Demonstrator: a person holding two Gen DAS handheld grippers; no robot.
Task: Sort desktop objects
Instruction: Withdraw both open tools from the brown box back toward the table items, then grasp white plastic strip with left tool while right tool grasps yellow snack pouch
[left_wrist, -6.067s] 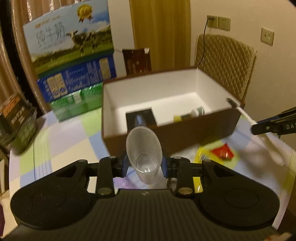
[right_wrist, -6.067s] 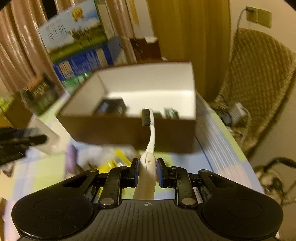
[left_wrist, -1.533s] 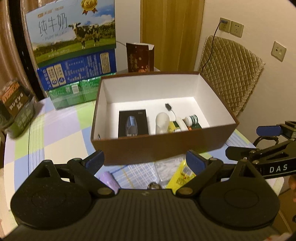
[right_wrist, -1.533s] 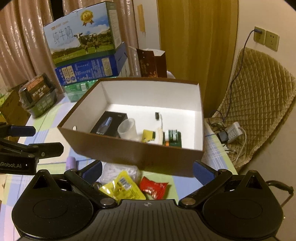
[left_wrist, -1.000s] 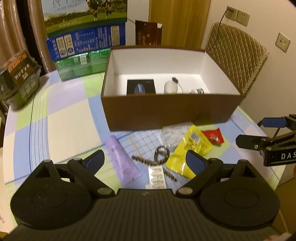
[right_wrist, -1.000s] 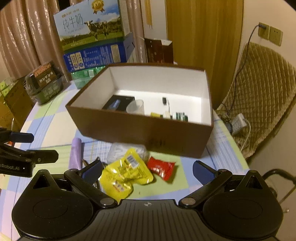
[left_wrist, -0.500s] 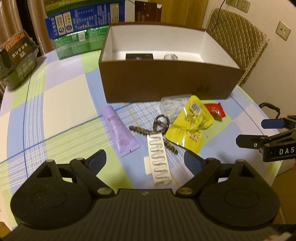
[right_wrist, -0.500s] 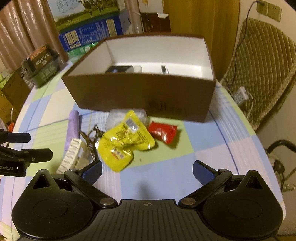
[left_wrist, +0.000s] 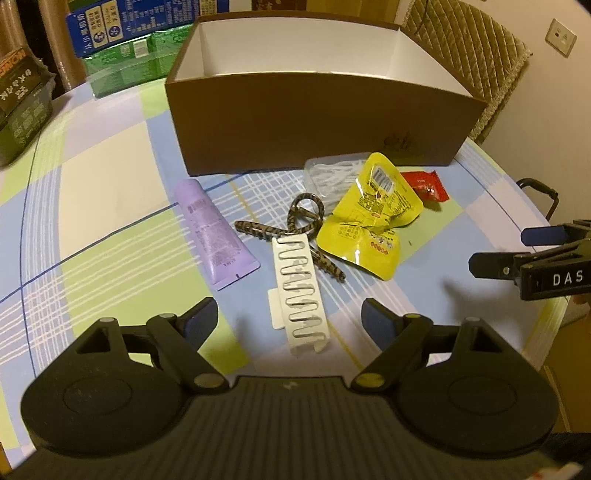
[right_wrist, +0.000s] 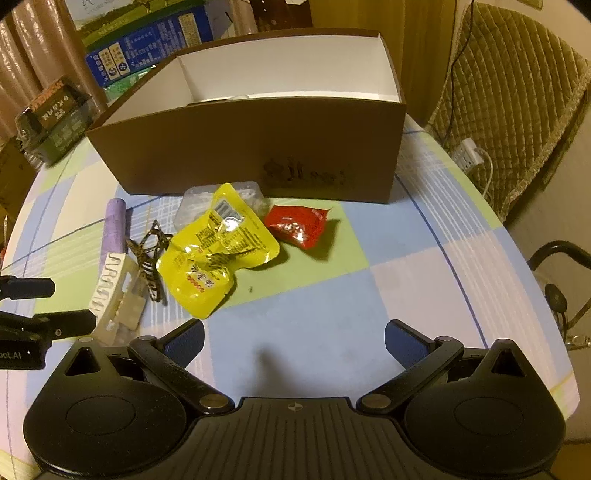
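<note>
In front of the brown box (left_wrist: 317, 122) (right_wrist: 258, 144) lie a purple tube (left_wrist: 214, 236) (right_wrist: 114, 229), a white hair clip (left_wrist: 301, 295) (right_wrist: 110, 291), a patterned hair clip (left_wrist: 291, 229) (right_wrist: 149, 258), a yellow snack packet (left_wrist: 369, 229) (right_wrist: 218, 251), a red packet (left_wrist: 424, 184) (right_wrist: 299, 225) and a clear pouch (left_wrist: 325, 175) (right_wrist: 195, 203). My left gripper (left_wrist: 290, 319) hangs low over the white clip; its jaws are closing and the clip's near end lies between them, untouched. My right gripper (right_wrist: 293, 341) stands open over bare cloth, short of the red packet.
Milk cartons (left_wrist: 122, 26) (right_wrist: 147, 40) and a dark snack box (left_wrist: 20, 92) (right_wrist: 55, 118) stand at the back left. A quilted chair (left_wrist: 476, 62) (right_wrist: 509, 103) is behind the table's right edge. The checked tablecloth (right_wrist: 424, 266) runs to a curved edge on the right.
Both grippers have sunk toward the table and tilted down, so the loose items look larger. The left jaws have narrowed a little. The box's contents have dropped behind its front wall.
</note>
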